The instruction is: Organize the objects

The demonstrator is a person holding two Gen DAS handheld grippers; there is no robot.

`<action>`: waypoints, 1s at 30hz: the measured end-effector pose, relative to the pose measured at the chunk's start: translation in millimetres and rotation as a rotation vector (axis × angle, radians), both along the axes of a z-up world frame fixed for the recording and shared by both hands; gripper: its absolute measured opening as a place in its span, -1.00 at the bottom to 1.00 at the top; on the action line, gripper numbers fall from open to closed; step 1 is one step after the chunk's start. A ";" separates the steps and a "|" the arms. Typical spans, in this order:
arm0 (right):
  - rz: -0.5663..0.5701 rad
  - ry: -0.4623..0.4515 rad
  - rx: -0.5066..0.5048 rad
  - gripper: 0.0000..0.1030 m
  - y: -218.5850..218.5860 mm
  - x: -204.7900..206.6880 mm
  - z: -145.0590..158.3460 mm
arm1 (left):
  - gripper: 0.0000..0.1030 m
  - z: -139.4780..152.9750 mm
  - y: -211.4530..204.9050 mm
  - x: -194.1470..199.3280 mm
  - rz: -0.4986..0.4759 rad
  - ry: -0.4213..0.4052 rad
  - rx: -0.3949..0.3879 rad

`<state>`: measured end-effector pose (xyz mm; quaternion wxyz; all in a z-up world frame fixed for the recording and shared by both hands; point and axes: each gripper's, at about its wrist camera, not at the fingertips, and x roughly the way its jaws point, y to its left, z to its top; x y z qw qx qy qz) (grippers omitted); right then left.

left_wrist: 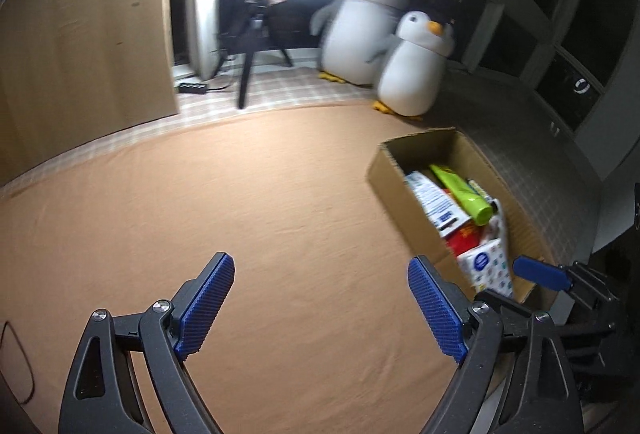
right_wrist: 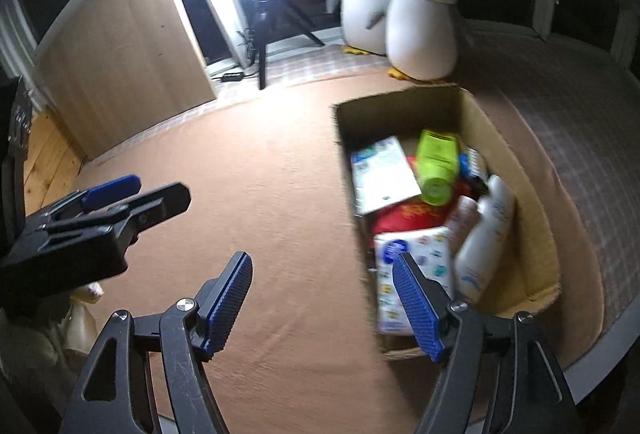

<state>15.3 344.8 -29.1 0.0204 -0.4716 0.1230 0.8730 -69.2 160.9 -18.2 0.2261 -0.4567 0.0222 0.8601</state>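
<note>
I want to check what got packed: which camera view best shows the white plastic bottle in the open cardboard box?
The right wrist view: the white plastic bottle lies in plain sight against the right wall of the open cardboard box. In the left wrist view the box is seen at a slant and the bottle cannot be made out.

Left gripper (left_wrist: 320, 308) and right gripper (right_wrist: 322, 304): black moulded arms with triangular cut-outs, silver pivot screws at the knuckles, and ribbed blue pads (left_wrist: 206, 308) facing inward at 3 and 9 o'clock.
</note>
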 end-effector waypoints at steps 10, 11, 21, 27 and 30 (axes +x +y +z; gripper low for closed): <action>0.097 0.033 0.029 0.37 -60.7 -16.4 6.4 | 0.77 7.4 -78.8 17.1 0.109 0.015 -0.015; 0.105 0.037 0.032 0.37 -66.4 -17.3 6.5 | 0.77 7.1 -86.6 19.4 0.122 0.014 -0.017; 0.159 0.064 0.073 0.37 -114.4 -20.2 6.6 | 0.77 -1.9 -148.0 41.9 0.219 0.002 -0.055; 0.171 0.076 0.081 0.37 -132.4 -16.8 4.9 | 0.77 -4.2 -173.5 53.4 0.252 0.009 -0.068; 0.174 0.075 0.079 0.37 -138.0 -15.7 4.1 | 0.77 -4.4 -180.2 54.6 0.258 0.012 -0.072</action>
